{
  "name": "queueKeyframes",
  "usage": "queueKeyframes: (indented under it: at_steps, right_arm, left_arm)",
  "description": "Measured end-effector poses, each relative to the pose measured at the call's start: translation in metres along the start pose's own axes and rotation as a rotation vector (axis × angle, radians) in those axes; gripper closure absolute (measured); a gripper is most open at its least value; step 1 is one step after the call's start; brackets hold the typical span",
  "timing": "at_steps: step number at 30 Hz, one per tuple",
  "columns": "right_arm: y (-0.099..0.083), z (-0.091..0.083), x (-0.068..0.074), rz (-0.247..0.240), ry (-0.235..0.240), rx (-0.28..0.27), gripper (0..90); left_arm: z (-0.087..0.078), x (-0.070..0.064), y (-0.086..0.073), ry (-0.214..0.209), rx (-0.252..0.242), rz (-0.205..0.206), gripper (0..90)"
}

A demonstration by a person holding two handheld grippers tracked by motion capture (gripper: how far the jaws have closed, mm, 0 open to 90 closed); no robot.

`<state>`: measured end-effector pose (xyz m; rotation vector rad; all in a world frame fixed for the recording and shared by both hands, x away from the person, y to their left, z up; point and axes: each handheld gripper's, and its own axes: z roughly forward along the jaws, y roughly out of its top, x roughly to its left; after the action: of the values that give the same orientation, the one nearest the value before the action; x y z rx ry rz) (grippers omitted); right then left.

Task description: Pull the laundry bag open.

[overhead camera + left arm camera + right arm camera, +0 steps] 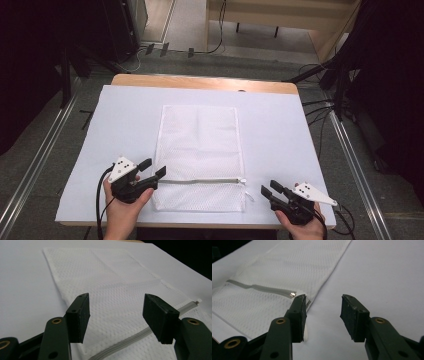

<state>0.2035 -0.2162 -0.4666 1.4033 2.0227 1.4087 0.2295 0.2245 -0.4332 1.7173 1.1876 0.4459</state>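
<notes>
A white mesh laundry bag [200, 155] lies flat on the white table cover [280, 130], with a grey zipper [200, 181] running across its near end and the zipper pull [243, 181] at the right. My left gripper [153, 168] is open at the bag's left edge, just above the zipper's left end; the mesh bag [112, 290] and zipper [130, 338] lie under its jaws. My right gripper [271, 188] is open, a little right of the pull. The zipper pull [293, 294] sits just beyond its left jaw, beside the bag [294, 267].
The wooden table edge [200, 81] shows at the far side. Cables [320, 107] and dark stands lie on the floor around the table, with metal rails [35, 165] at both sides. Bare white cover flanks the bag left and right.
</notes>
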Motion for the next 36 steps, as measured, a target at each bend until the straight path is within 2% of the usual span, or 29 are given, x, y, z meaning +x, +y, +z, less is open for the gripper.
queueKeyframes:
  at_steps: [1,4,8,9,13,15,19,22,24,27,32,33,34,35,36]
  right_arm:
    - [0.0,0.003,0.001,0.009,-0.005,0.025,56.3]
    - [-0.001,0.011,0.005,0.038,0.067,0.075,61.0]
    - [-0.002,0.024,0.019,0.041,0.074,0.113,56.4]
    - [-0.002,0.028,0.022,0.041,0.073,0.122,54.8]
    - [-0.006,0.043,0.034,-0.006,0.051,0.173,45.8]
    - [-0.007,0.049,0.037,-0.03,0.039,0.203,41.3]
    - [-0.007,0.052,0.045,-0.083,0.002,0.2,39.6]
    - [-0.011,0.054,0.055,-0.147,-0.054,0.195,45.0]
    - [-0.014,0.056,0.062,-0.181,-0.116,0.191,46.9]
    - [-0.014,0.057,0.068,-0.177,-0.145,0.188,52.1]
    - [-0.014,0.058,0.068,-0.154,-0.162,0.172,66.1]
    - [-0.015,0.058,0.069,-0.146,-0.17,0.17,69.4]
    - [-0.015,0.058,0.069,-0.146,-0.17,0.17,69.4]
    - [-0.015,0.06,0.073,-0.158,-0.204,0.159,77.7]
    - [-0.016,0.061,0.075,-0.164,-0.212,0.154,82.1]
  left_arm:
    - [0.002,-0.003,0.0,-0.005,0.001,0.005,39.2]
    - [0.006,-0.012,-0.002,-0.025,0.009,0.014,39.9]
    - [0.012,-0.02,-0.001,-0.052,0.007,0.009,41.8]
    - [0.016,-0.026,-0.001,-0.07,0.013,0.007,41.9]
    - [0.024,-0.036,-0.004,-0.09,0.036,0.034,41.7]
    - [0.027,-0.039,-0.004,-0.096,0.04,0.033,41.7]
    - [0.033,-0.046,-0.002,-0.109,0.052,0.031,41.7]
    - [0.039,-0.054,0.002,-0.144,0.064,0.037,45.4]
    - [0.042,-0.06,0.006,-0.155,0.069,0.042,45.5]
    - [0.05,-0.069,0.01,-0.173,0.091,0.053,45.2]
    - [0.064,-0.078,0.015,-0.199,0.123,0.032,45.0]
    - [0.073,-0.084,0.018,-0.214,0.135,0.033,45.1]
    - [0.073,-0.084,0.018,-0.214,0.135,0.033,45.1]
    - [0.083,-0.09,0.022,-0.227,0.15,0.044,45.3]
    - [0.087,-0.092,0.024,-0.243,0.153,0.037,45.3]
